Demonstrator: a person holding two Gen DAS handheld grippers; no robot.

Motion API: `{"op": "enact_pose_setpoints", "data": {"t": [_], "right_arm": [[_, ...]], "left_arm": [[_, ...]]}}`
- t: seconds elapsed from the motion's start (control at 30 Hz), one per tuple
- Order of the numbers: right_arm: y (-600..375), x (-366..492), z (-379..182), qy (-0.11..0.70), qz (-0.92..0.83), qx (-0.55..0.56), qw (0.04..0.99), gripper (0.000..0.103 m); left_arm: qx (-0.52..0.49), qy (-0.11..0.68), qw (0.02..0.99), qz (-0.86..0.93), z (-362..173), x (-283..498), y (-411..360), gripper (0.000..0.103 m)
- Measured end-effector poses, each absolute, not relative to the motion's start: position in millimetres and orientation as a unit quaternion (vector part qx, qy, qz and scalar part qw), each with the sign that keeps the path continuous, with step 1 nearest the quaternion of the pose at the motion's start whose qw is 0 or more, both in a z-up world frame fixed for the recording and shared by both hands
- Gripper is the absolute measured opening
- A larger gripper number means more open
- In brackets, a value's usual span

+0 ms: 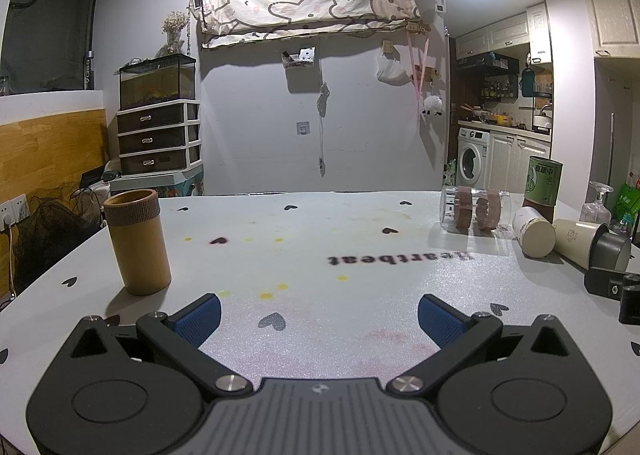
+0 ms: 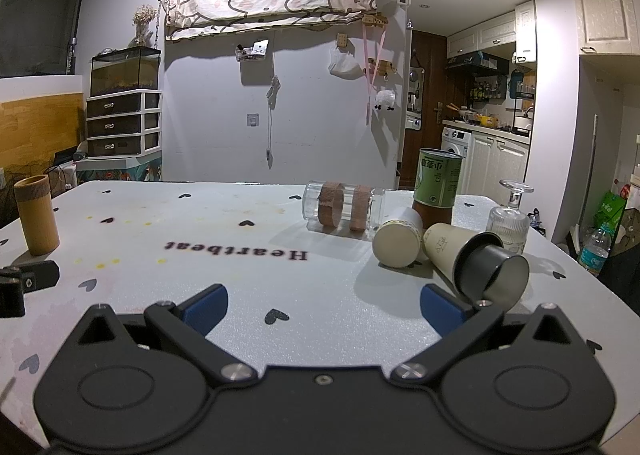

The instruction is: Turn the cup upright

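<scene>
Several cups lie on their sides at the right of the white table [image 2: 240, 275]: a clear glass cup with two brown bands [image 2: 344, 209], a white paper cup [image 2: 398, 243], and a beige cup [image 2: 444, 245] with a dark cup [image 2: 492, 269] nested in its mouth. They also show in the left wrist view: the glass cup [image 1: 474, 211], the paper cup [image 1: 534, 231], the beige cup [image 1: 578, 241]. A bamboo cup [image 1: 138, 241] stands upright at the left, also seen in the right wrist view [image 2: 36, 215]. My left gripper [image 1: 320, 313] is open and empty. My right gripper [image 2: 324, 309] is open and empty, just in front of the dark cup.
A green tin [image 2: 438, 185] stands inverted behind the lying cups. A stemmed glass [image 2: 510, 215] stands upside down at the far right. A water bottle [image 2: 596, 251] stands beyond the table's right edge. The other gripper's black body shows at the left edge [image 2: 24, 279].
</scene>
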State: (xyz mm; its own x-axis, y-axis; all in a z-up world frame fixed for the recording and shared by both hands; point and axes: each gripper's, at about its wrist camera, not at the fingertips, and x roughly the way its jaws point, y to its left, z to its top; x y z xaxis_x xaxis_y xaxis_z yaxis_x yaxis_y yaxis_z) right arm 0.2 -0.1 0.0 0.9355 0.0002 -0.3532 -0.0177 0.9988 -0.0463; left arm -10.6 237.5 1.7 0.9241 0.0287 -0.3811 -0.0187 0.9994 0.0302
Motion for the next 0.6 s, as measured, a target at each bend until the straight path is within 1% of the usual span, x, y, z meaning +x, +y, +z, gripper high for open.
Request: {"op": "enact_pose_setpoints", "data": {"t": [0.6], "right_arm": [[-0.1, 0.2, 0.0, 0.180, 0.005, -0.024, 0.983, 0.103]], "left_arm": [[0.013, 0.194, 0.981, 0.012, 3.7, -10.4, 238.0, 0.103]]}}
